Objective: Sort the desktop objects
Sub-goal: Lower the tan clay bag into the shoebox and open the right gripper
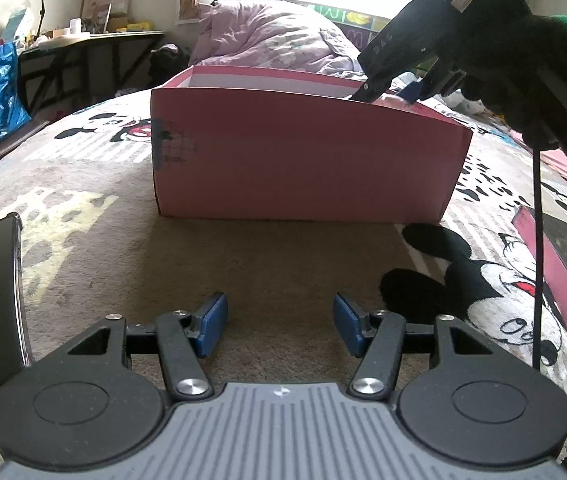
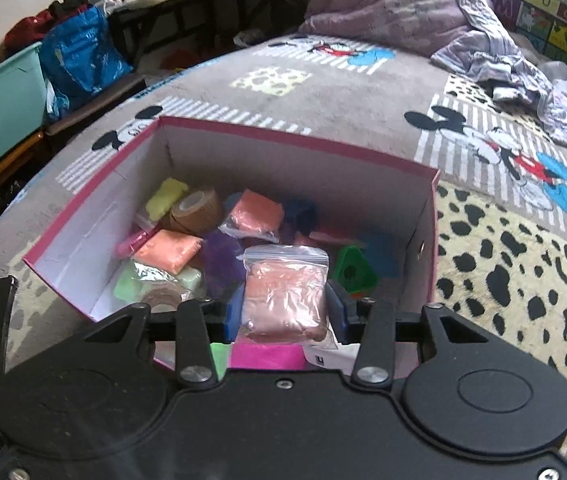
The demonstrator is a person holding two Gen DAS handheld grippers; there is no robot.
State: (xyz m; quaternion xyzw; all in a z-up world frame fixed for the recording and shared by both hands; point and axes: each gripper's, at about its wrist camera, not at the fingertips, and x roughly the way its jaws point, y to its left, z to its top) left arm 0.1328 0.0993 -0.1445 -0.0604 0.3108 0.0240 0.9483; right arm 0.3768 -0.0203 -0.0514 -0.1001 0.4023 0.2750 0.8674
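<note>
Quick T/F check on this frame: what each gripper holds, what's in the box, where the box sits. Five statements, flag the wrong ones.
1. The right gripper is clamped on a zip bag of pinkish clay. True.
2. The left gripper holds a tape roll. False: nothing is between its open jaws.
3. The pink cardboard box is empty. False: it holds coloured clay packets, a tan tape roll and a green triangular block.
4. The box sits on a cartoon-mouse blanket. True.
5. The held bag is over the box. True.
</note>
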